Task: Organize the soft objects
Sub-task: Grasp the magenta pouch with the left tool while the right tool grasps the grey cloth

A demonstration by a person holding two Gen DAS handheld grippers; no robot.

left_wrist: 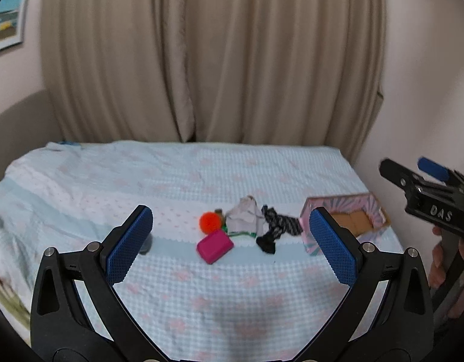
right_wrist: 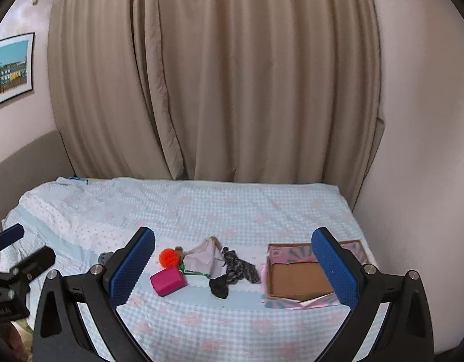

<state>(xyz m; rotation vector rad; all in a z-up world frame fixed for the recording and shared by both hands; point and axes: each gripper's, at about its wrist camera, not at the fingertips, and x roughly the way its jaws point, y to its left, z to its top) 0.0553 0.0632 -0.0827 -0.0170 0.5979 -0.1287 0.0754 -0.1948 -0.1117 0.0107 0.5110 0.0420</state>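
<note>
Nearest each camera are the tools themselves. The left tool (left_wrist: 232,246) hangs above the near part of the bed with its two blue-padded fingers spread wide and nothing between them. The right tool (right_wrist: 233,267) is likewise spread wide and empty, hovering above the near edge of the same bed.

The bed's pale blue quilted cover with faint pink flowers (right_wrist: 219,211) carries every task item. Taking the open pink patterned cardboard box with a brown floor (right_wrist: 295,280) as the landmark: it sits toward the right side of the bed, and nothing can be seen lying in it. Just left of the box, close to its wall, lies a black and grey patterned sock (right_wrist: 232,273), partly crumpled. Left of that, touching it, is a bunched pale pink and white cloth (right_wrist: 206,258) with a green edge showing beneath. Further left of the box, a magenta block-shaped soft pad (right_wrist: 168,280) lies tilted, nearer the camera than the fuzzy orange pompom ball (right_wrist: 169,257) just behind it. Furthest left of the box, a small grey item (right_wrist: 105,258) is half hidden behind the right tool's finger.

Beyond the box, at the far end of the bed, hangs a beige pleated curtain (right_wrist: 213,90), with a framed picture of colourful houses (right_wrist: 10,69) on the wall to its left.
</note>
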